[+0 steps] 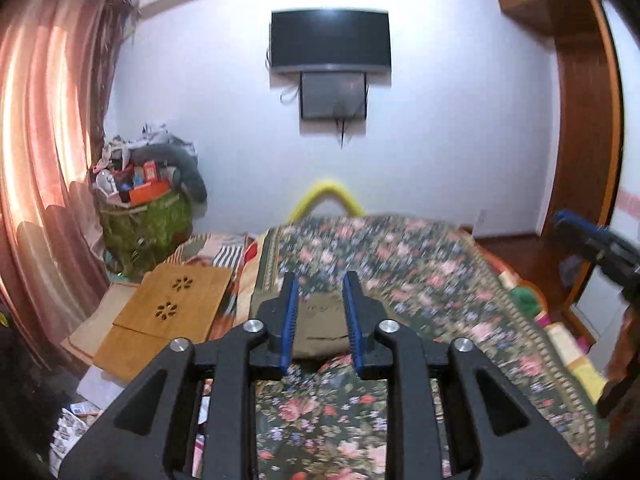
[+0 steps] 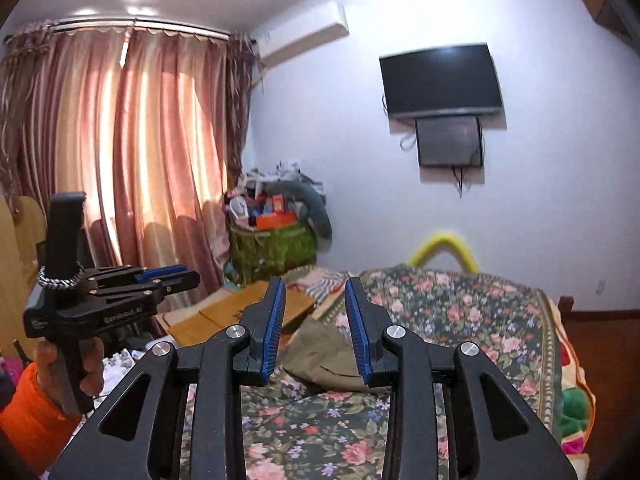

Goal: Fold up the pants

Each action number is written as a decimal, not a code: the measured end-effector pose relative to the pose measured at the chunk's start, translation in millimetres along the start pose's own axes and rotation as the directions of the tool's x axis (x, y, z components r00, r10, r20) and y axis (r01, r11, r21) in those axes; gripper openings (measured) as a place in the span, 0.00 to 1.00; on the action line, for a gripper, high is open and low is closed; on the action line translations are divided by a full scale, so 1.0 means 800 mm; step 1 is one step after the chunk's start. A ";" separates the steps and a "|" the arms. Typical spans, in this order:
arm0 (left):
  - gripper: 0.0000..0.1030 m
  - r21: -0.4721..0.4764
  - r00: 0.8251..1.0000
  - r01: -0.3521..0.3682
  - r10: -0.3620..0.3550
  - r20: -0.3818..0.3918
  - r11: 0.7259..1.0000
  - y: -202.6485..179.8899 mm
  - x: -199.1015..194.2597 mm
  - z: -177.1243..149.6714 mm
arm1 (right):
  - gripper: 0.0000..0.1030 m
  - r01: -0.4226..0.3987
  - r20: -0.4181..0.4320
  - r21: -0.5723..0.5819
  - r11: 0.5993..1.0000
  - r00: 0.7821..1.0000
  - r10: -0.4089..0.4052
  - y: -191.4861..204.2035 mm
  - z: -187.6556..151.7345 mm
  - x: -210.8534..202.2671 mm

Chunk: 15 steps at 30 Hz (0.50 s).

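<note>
Above the olive pants (image 1: 322, 330) (lettering illegible), left tongs (image 1: 320, 280) and right tongs (image 2: 315, 284) gape, empty.

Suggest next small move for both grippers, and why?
Probably lower both back toward the pants and check the fold. The olive pants lie in a compact bundle on the floral bedspread; the left gripper and right gripper stand open and empty, raised above the bed. If the bundle looks tidy, the fold may already be done.
</note>
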<state>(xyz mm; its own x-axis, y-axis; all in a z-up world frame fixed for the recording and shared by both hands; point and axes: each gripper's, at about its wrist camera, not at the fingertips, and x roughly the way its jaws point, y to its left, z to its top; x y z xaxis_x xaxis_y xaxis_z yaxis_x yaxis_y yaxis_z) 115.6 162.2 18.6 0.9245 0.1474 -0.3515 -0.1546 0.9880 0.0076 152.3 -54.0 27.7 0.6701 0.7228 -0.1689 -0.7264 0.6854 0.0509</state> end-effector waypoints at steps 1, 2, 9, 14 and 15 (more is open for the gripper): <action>0.30 -0.004 1.000 0.001 -0.001 0.016 1.000 -0.001 -0.011 0.000 | 0.27 0.004 0.014 -0.005 1.000 1.000 -0.004 0.007 0.000 -0.008; 0.36 -0.007 0.999 -0.006 0.006 0.040 1.000 -0.004 -0.026 -0.001 | 0.30 0.007 0.021 -0.006 1.000 1.000 -0.007 0.009 -0.001 -0.013; 0.75 -0.044 0.992 0.010 -0.004 0.129 0.999 -0.014 -0.085 -0.010 | 0.67 0.049 0.072 0.020 0.999 0.996 -0.050 0.017 -0.005 -0.036; 0.93 -0.031 0.989 -0.011 0.015 0.145 0.999 -0.021 -0.102 -0.015 | 0.87 0.086 0.089 0.025 0.996 0.992 -0.088 0.021 -0.003 -0.045; 0.96 -0.033 0.989 -0.010 0.015 0.146 0.999 -0.022 -0.104 -0.016 | 0.90 0.092 0.089 0.019 0.996 0.992 -0.093 0.023 -0.004 -0.046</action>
<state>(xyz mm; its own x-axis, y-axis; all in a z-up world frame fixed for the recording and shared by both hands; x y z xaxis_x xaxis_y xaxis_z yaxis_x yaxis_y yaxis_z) 37.1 132.2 35.3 0.9630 0.1676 -0.2113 -0.1757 0.9842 -0.0201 114.0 -68.3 32.0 0.7460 0.6606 -0.0846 -0.6585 0.7506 0.0540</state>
